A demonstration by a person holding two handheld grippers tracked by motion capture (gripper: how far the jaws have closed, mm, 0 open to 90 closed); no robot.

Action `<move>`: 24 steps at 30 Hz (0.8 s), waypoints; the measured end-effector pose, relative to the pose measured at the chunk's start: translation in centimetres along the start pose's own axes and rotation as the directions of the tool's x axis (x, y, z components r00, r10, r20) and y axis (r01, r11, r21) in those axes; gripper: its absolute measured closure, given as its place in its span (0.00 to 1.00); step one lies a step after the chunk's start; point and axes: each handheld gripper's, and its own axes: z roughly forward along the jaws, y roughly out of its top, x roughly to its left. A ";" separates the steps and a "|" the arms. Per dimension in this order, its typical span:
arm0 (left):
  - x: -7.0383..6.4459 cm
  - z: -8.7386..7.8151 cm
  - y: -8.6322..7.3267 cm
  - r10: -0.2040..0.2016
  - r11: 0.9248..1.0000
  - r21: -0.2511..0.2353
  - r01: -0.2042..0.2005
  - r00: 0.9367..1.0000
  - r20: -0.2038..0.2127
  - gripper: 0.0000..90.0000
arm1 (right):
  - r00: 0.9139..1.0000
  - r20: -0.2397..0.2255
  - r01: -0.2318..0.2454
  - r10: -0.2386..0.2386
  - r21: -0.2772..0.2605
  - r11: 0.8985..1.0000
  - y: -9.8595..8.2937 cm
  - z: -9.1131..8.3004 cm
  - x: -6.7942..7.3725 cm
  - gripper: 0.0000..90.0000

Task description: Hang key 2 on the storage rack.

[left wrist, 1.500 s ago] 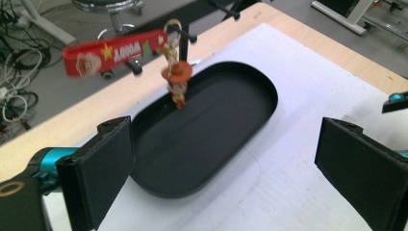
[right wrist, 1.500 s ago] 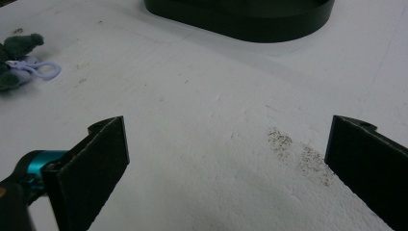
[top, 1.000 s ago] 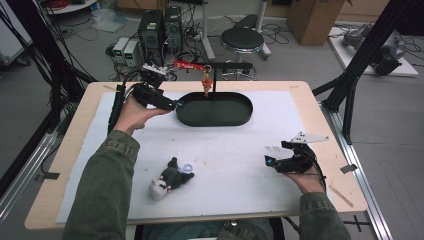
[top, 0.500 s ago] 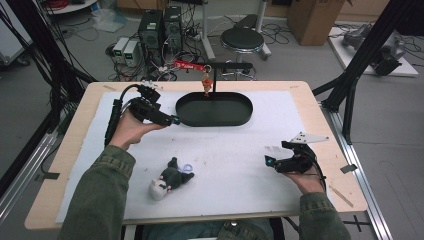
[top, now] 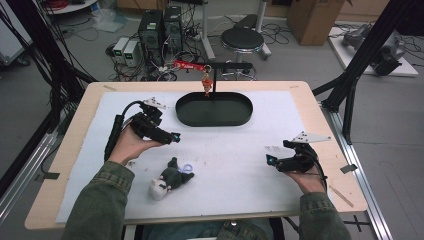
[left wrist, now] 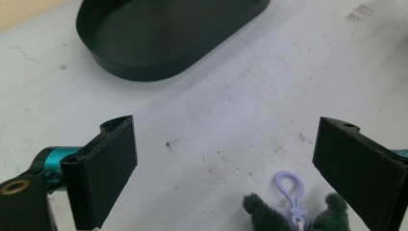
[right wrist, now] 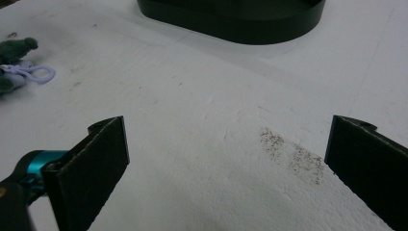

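A small plush toy (top: pixel 170 178) with a lilac clip (left wrist: pixel 290 189) lies on the white mat (top: pixel 240 150) near the table's front edge, left of centre. Just above it hangs the left gripper (top: pixel 170 136), jaws wide apart and holding nothing. The right gripper (top: pixel 272 161) sits well apart at the right, jaws also wide. Behind, the black oval tray (top: pixel 214 108) has nothing in it.

No text, label or number can be read; any print on the far cardboard box (top: pixel 314 17) seems too blurred.
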 end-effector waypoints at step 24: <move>-2.6 0.4 -4.9 0.012 0.995 0.095 -0.016 0.999 0.039 0.10 | 1.000 0.003 0.005 -0.005 0.007 1.000 0.0 0.1 0.0 0.01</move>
